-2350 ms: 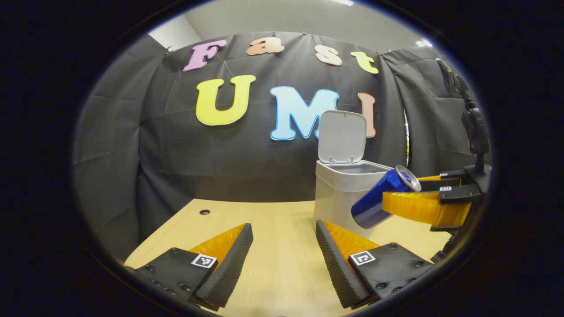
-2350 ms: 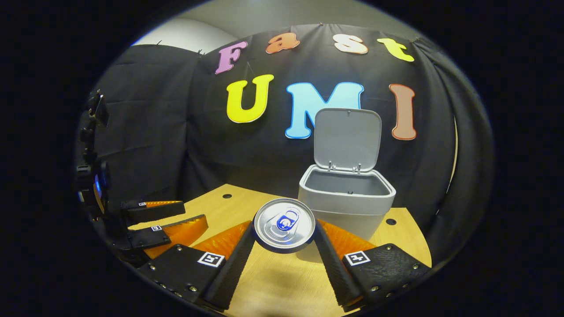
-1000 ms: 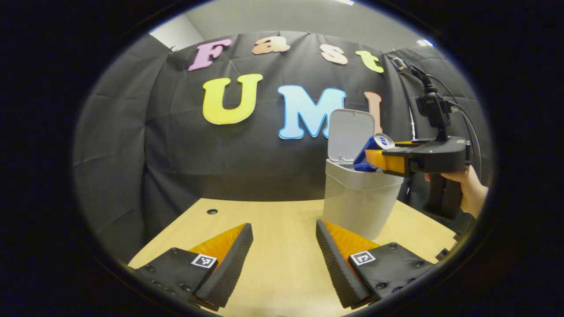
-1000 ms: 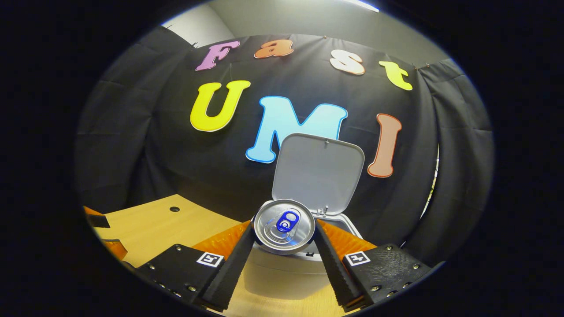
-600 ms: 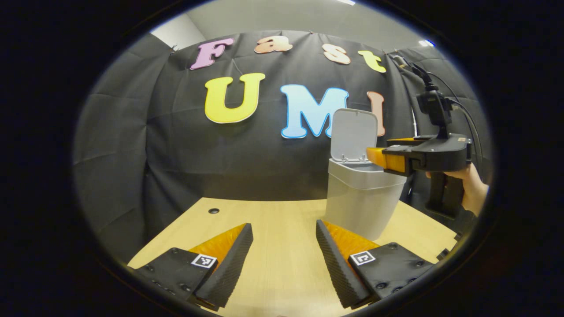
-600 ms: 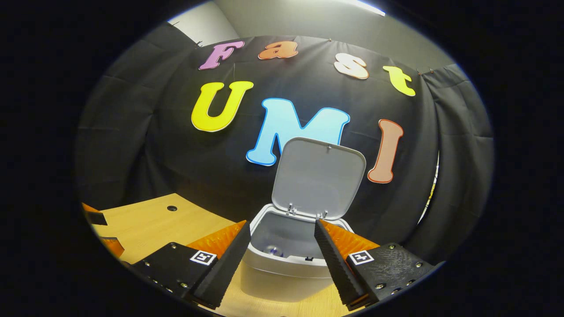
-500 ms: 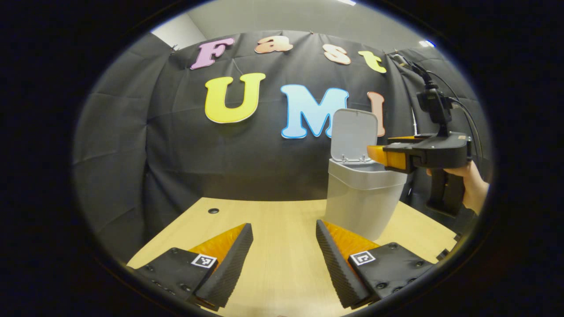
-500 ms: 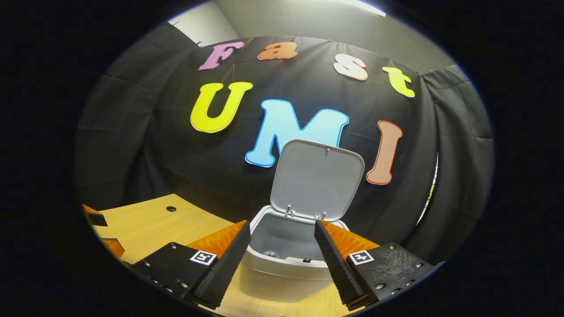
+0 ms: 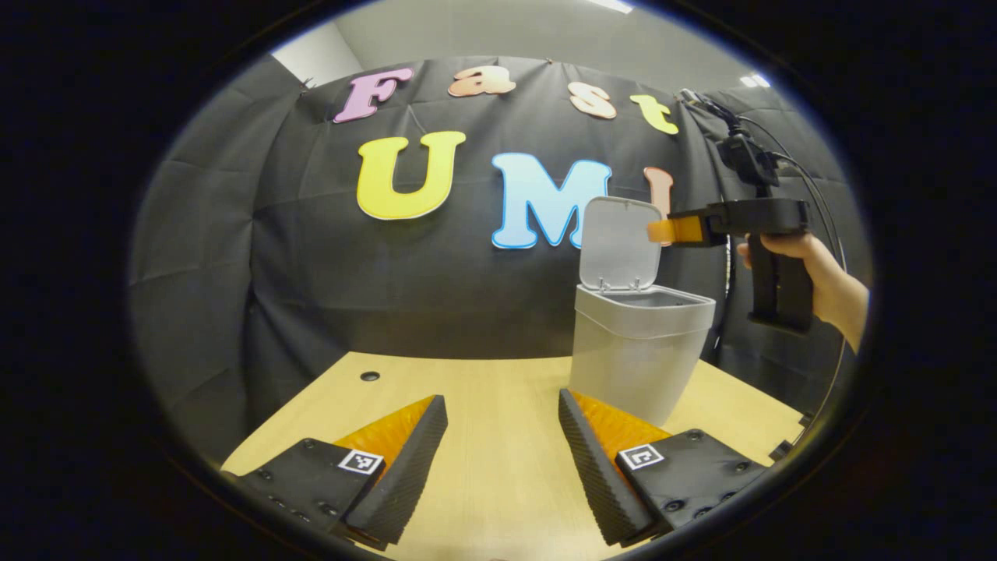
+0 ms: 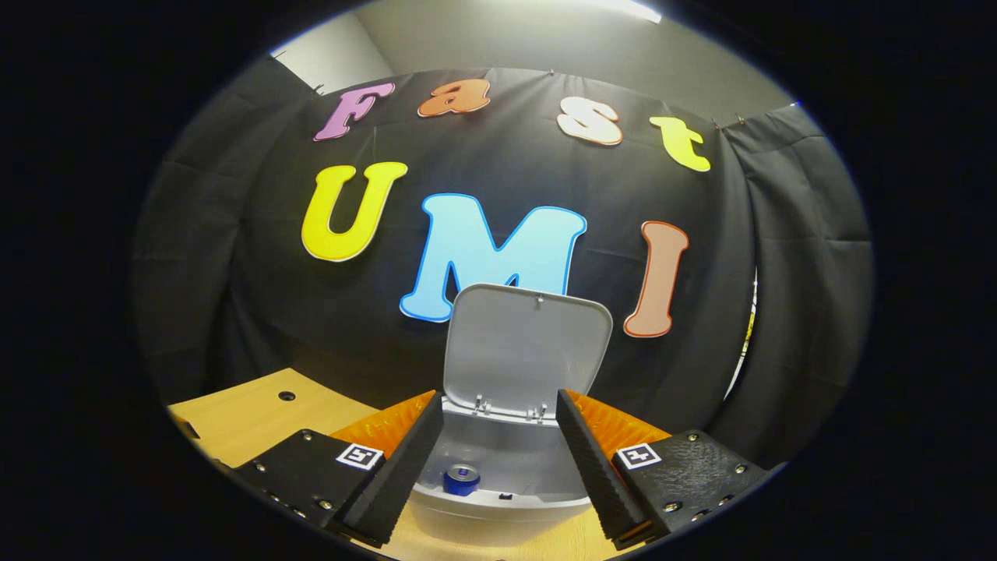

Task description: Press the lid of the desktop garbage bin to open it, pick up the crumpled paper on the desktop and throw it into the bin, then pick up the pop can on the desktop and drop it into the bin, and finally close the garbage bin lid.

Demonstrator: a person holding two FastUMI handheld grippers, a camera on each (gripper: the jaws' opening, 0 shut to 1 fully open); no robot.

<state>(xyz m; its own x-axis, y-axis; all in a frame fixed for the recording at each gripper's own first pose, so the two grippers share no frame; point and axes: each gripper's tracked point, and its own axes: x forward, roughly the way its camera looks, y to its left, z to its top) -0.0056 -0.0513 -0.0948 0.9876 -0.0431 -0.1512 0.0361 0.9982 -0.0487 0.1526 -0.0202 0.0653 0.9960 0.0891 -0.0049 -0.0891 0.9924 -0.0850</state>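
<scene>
Down inside the garbage bin [image 10: 498, 499] the pop can [image 10: 461, 479] lies on the bottom, toward the left side as the right gripper view has it, its silver end turned up toward the camera, so its long axis looks closer to upright than flat, though the angle makes that hard to fix. Crumpled paper cannot be made out in the bin from here. By that showing the can step seems done and only the closing is left.

That move turns on the lid [image 10: 526, 351], which stands raised on its hinge at the far rim, its inner face turned toward the near side and its free edge pointing up. The right hand-held gripper [image 10: 498, 448] hovers just above the bin mouth with its fingers spread and nothing between them; the lid rises straight ahead of it, just beyond the fingertips. In the left gripper view it sits level with the lid's top edge, held by a hand [image 9: 810, 273] to the right of the bin.

The left hand-held gripper [image 9: 502, 460] is low over the wooden surface [image 9: 498, 389], also spread and empty, with the bin ahead and to its right, well apart, so the right one is the nearer to tip the lid forward and down
</scene>
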